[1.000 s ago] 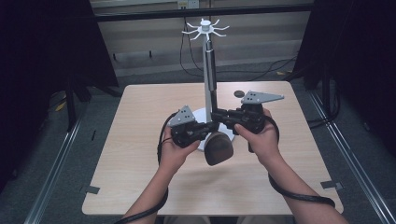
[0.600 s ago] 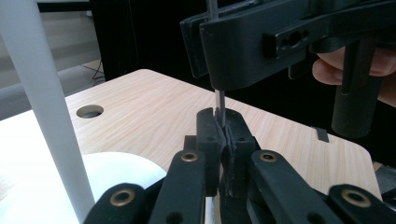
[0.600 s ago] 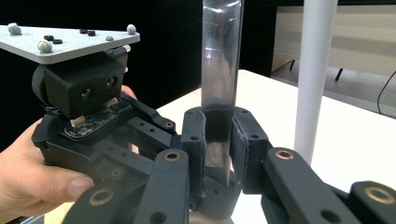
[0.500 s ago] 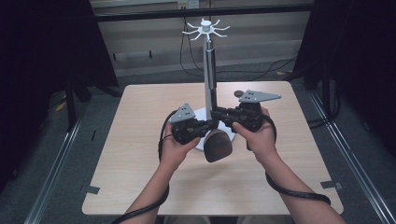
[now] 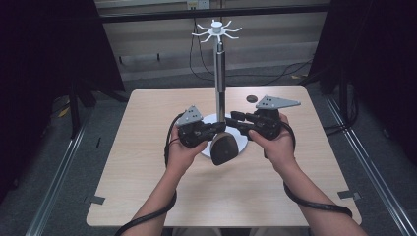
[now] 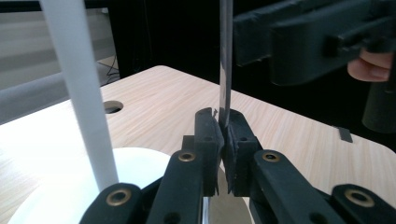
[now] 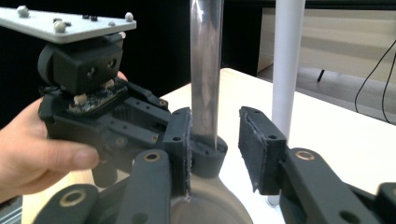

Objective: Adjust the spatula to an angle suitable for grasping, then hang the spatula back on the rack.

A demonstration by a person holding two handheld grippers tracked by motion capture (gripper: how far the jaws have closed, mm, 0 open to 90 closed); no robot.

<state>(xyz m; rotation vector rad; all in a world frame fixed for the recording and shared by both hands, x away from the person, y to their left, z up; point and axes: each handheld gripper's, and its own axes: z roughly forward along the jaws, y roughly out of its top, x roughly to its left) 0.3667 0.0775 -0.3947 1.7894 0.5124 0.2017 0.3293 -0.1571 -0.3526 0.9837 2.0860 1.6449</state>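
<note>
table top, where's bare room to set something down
Free: the near strip of the table between the forearms, the left side beside the left gripper, and the far left corner. Crowded: the middle, where both grippers meet at the dark utensil over the stand's white base.

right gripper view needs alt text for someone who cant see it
The right gripper, its black jaws just opened, straddles a shiny metal handle rising from a dark spoon-like head, one pad touching. The left gripper sits at left in a hand; a white post stands behind.
</note>
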